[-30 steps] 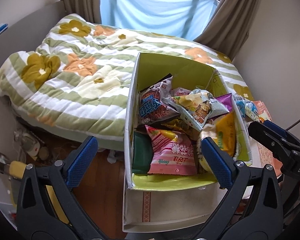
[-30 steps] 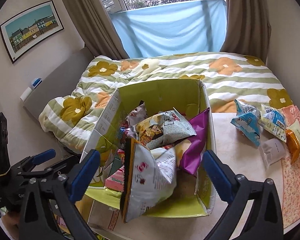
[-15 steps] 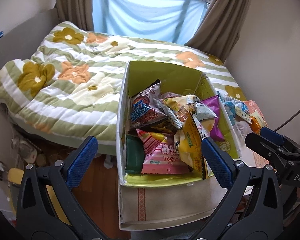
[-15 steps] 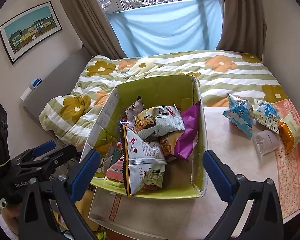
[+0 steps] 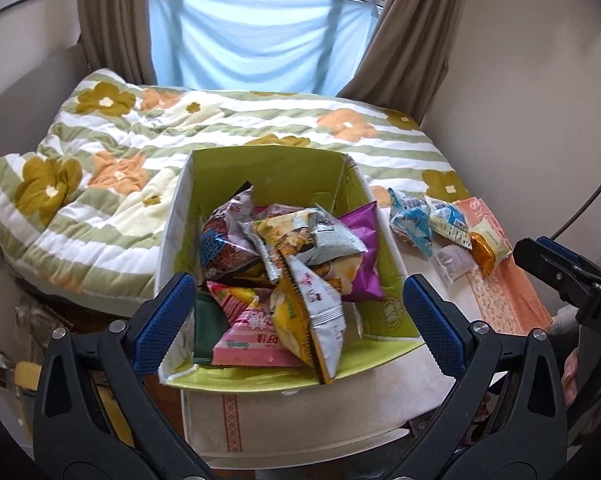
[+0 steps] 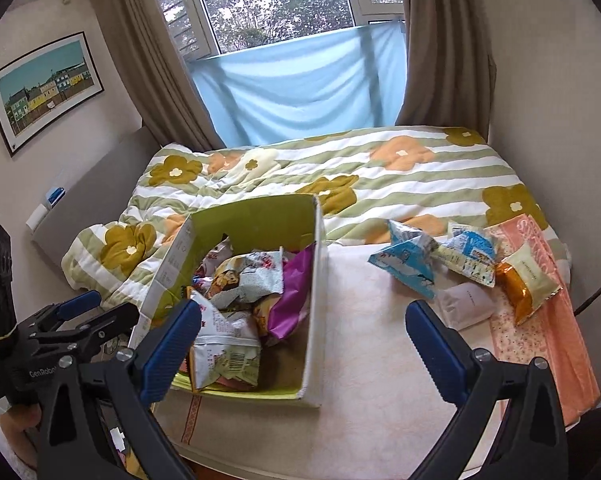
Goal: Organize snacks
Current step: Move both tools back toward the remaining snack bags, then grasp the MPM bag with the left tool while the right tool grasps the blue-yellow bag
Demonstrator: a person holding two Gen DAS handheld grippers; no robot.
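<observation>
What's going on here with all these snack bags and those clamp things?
A person is tidying snacks with a hand-held gripper in each hand. Most packets are already piled in the green box on the table. A few packets lie loose on the table to the right of the box. At this moment the left gripper and the right gripper both have their jaws wide apart and hold nothing.

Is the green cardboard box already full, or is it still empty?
Partly full. The box holds a pile of snack packets, while its far green wall shows bare above them.
</observation>
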